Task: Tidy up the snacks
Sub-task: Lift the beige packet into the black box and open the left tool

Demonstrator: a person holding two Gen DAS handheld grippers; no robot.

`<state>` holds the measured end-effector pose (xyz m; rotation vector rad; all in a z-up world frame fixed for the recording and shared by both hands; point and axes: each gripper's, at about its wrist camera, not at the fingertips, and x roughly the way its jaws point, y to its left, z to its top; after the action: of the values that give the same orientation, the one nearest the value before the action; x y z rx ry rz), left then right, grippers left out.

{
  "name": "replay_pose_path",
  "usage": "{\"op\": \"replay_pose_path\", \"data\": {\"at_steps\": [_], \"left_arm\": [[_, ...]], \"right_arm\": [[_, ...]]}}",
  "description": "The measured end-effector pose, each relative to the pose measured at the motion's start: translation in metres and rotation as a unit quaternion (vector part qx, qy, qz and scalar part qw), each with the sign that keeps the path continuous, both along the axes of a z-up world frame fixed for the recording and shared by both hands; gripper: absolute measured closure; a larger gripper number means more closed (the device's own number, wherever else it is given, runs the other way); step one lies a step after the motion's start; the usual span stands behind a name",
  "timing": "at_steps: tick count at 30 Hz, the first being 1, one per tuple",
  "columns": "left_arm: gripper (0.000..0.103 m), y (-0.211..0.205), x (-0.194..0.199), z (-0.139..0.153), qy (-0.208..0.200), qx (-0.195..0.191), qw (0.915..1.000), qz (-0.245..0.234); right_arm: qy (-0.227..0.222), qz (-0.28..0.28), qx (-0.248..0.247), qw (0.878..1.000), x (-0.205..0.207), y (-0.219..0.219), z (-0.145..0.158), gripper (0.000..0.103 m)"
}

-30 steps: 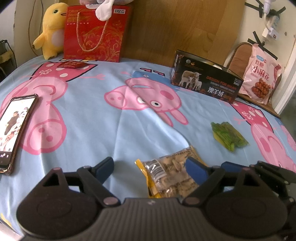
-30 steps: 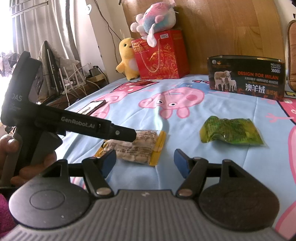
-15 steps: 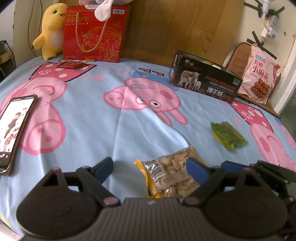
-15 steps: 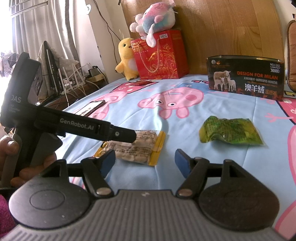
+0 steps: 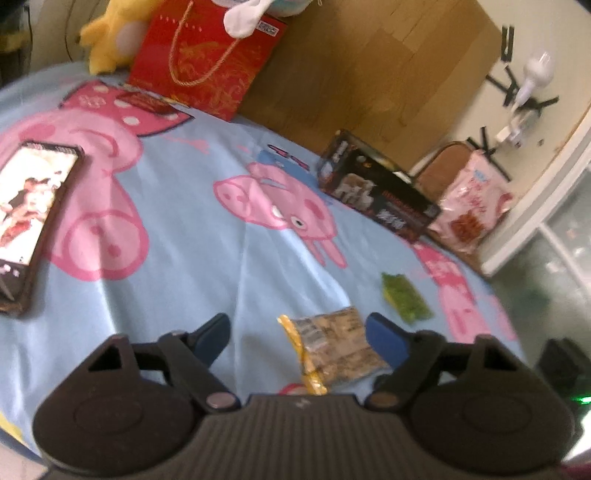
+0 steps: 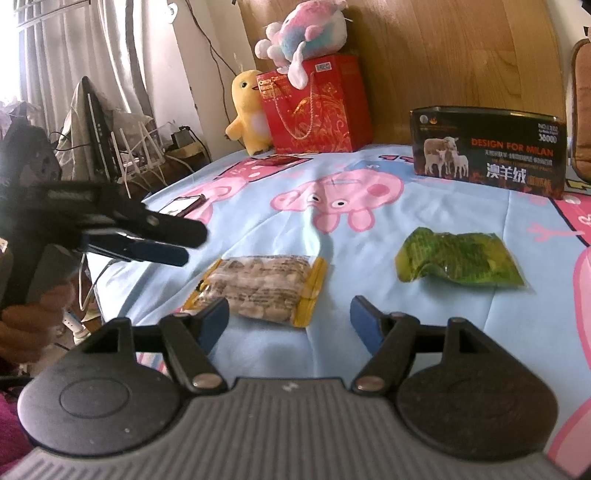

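A clear peanut packet [image 5: 332, 345] [image 6: 262, 286] with yellow ends lies flat on the blue cartoon bedsheet [image 5: 207, 266]. A crumpled green snack packet [image 5: 406, 301] [image 6: 458, 258] lies to its right. My left gripper [image 5: 299, 336] [image 6: 192, 245] hovers left of and above the peanut packet. Its jaws are closing, and the packet shows between the fingertips without either pad touching it. My right gripper [image 6: 290, 321] stands open just short of the peanut packet, holding nothing. A dark open box [image 5: 376, 195] [image 6: 487, 151] stands at the back of the bed.
A phone [image 5: 29, 210] [image 6: 184, 203] lies on the left of the sheet. A red gift bag [image 5: 207, 51] [image 6: 314, 107], a yellow plush [image 6: 247, 110] and a pink plush [image 6: 303, 33] stand by the wooden headboard. A pink snack bag [image 5: 472, 206] leans on a chair at the right.
The left gripper has pulled back to the left off the peanut packet and rolled, tilting and blurring its view. Its jaws stand narrower. The right gripper has kept still.
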<state>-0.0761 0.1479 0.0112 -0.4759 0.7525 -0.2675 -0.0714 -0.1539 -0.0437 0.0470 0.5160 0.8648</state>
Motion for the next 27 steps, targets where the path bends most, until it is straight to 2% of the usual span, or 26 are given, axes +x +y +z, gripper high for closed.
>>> {"op": "replay_pose_path", "data": {"at_steps": [3, 5, 7, 9, 10, 11, 12, 13, 14, 15, 20, 27], "left_arm": [[0.037, -0.004, 0.005, -0.005, 0.013, -0.021, 0.9993, -0.027], [0.045, -0.012, 0.013, -0.014, 0.034, -0.012, 0.9987, -0.037], [0.050, -0.021, 0.015, -0.017, 0.026, 0.004, 0.9987, -0.043], [0.060, -0.031, 0.022, -0.015, 0.025, 0.030, 0.9983, -0.043], [0.061, -0.034, 0.026, -0.014, 0.023, 0.043, 0.9979, -0.042], [0.061, -0.035, 0.029, -0.013, 0.023, 0.050, 0.9976, -0.041], [0.062, -0.035, 0.033, -0.012, 0.024, 0.050, 0.9976, -0.041], [0.062, -0.035, 0.038, -0.010, 0.024, 0.049, 0.9977, -0.041], [0.067, -0.035, 0.041, -0.007, 0.021, 0.047, 0.9976, -0.045], [0.068, -0.036, 0.045, -0.003, 0.017, 0.045, 0.9975, -0.051], [0.068, -0.053, 0.071, 0.017, -0.010, 0.056, 0.9949, -0.083], [0.068, -0.100, 0.125, 0.013, -0.005, 0.071, 0.9865, -0.147]], "right_arm": [[-0.017, 0.005, -0.027, 0.999, -0.004, 0.010, 0.001, 0.024], [-0.032, 0.018, -0.052, 0.998, -0.006, 0.020, 0.001, 0.023], [-0.055, 0.030, -0.084, 0.994, -0.008, 0.031, 0.001, 0.024], [-0.086, 0.037, -0.115, 0.989, -0.010, 0.042, 0.002, 0.040], [-0.093, 0.039, -0.119, 0.988, -0.009, 0.045, 0.002, 0.042], [-0.093, 0.038, -0.117, 0.988, -0.004, 0.046, 0.003, 0.053], [-0.093, 0.034, -0.115, 0.988, 0.001, 0.047, 0.004, 0.061], [-0.091, 0.027, -0.114, 0.989, 0.007, 0.047, 0.005, 0.063], [-0.088, 0.018, -0.114, 0.989, 0.012, 0.047, 0.006, 0.072], [-0.086, 0.011, -0.110, 0.990, 0.017, 0.046, 0.008, 0.074], [-0.109, -0.037, -0.093, 0.989, 0.030, 0.033, 0.022, 0.075], [-0.079, -0.108, -0.099, 0.986, 0.060, 0.001, 0.023, 0.075]]}}
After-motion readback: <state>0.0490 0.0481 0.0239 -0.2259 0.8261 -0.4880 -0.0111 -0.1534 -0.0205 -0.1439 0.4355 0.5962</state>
